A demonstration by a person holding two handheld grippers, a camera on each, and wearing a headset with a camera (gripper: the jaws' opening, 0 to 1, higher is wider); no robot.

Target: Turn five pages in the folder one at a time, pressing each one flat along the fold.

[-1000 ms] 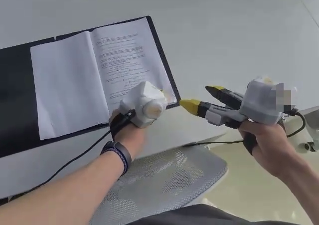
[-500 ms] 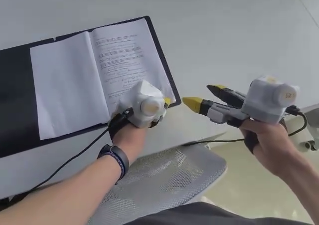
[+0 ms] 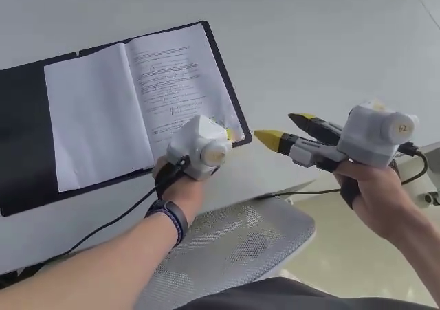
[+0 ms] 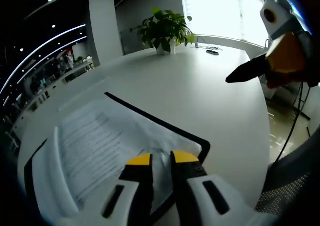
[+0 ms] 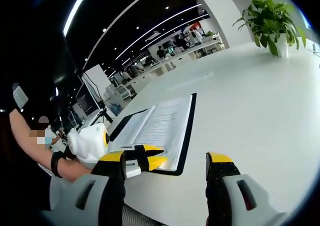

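Still nipped on the lower-right corner of the printed page (image 3: 172, 76) with the left gripper (image 4: 163, 158), same as before; right gripper (image 3: 282, 130) still spread wide, mid-right. Folder (image 3: 20, 117) open flat, upper left.

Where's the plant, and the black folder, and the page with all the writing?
plant (image 5: 270, 23): right gripper view, on its green leaves.
folder (image 3: 24, 138): head view, on its black left cover.
printed page (image 3: 172, 83): head view, on the middle of the text.

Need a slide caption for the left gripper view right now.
Left tool at the near corner of the folder's printed page, jaws nearly closed; right tool hovers alongside.
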